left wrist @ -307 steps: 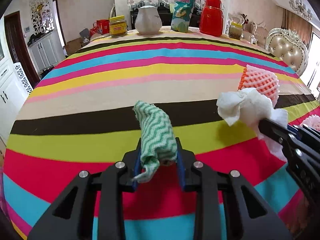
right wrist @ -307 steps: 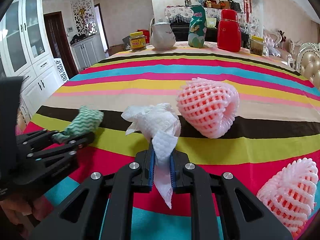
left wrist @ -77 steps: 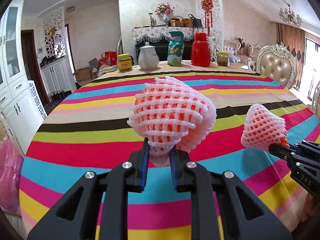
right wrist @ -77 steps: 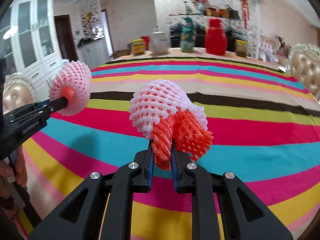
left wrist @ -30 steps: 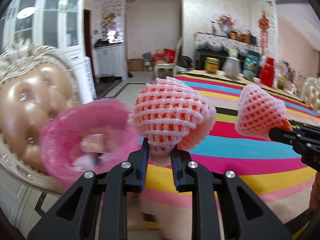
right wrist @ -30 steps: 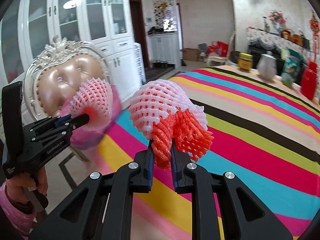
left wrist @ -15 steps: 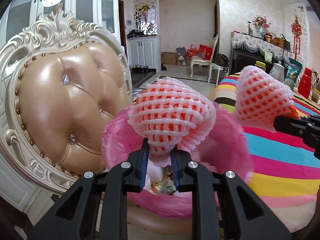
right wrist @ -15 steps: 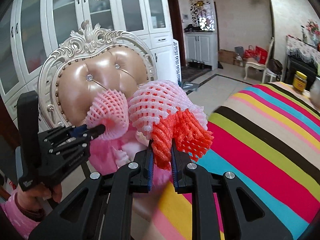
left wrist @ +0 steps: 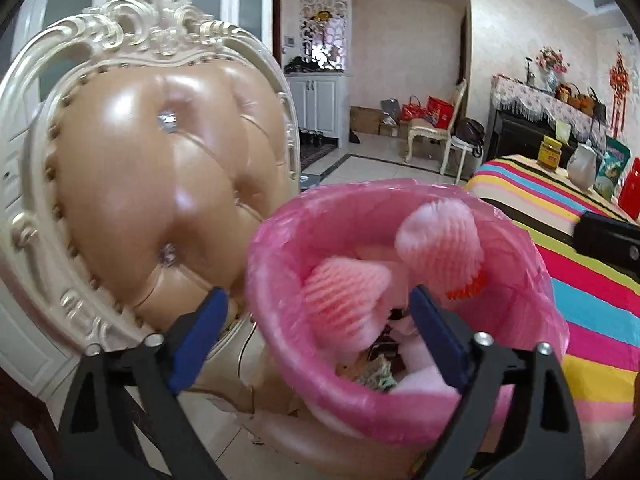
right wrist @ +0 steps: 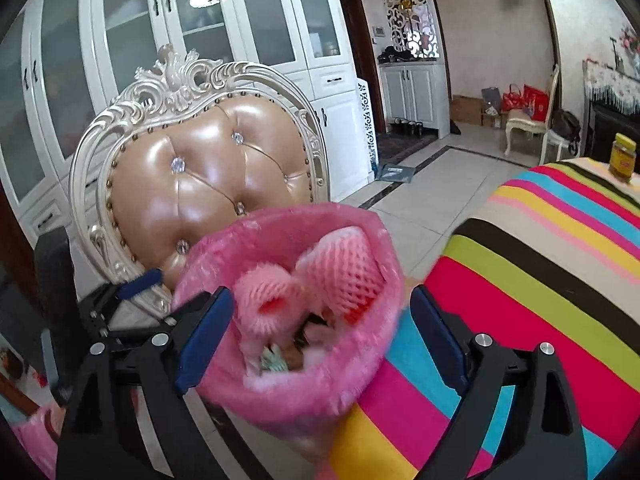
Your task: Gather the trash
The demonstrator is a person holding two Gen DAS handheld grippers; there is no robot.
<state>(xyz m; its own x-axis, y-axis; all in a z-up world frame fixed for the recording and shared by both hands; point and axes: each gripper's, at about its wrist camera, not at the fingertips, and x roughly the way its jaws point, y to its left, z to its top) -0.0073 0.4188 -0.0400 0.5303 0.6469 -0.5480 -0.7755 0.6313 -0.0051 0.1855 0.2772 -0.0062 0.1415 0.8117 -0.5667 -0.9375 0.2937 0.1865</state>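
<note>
Left claw opening wide over the bin, gripping nothing, blue pads standing well apart on either side of the pink rim. Right claw likewise opening wide and holding nothing, straddling the same bin from the counter side. Dropping between the left pads, a foam net, blurred, lying just inside the liner; beside it and higher, a second net with an orange fringe, also within the rim. Showing in the right view as two nets side by side, one nearer the left pad, the other against the far wall of the liner. Sitting underneath, scraps of other rubbish, too blurred for naming. Standing just behind the bin, a tufted chair with a carved cream frame. Stretching away to the right, the striped counter, carrying a jar at its far edge. Lining the wall beyond, white cabinets.
</note>
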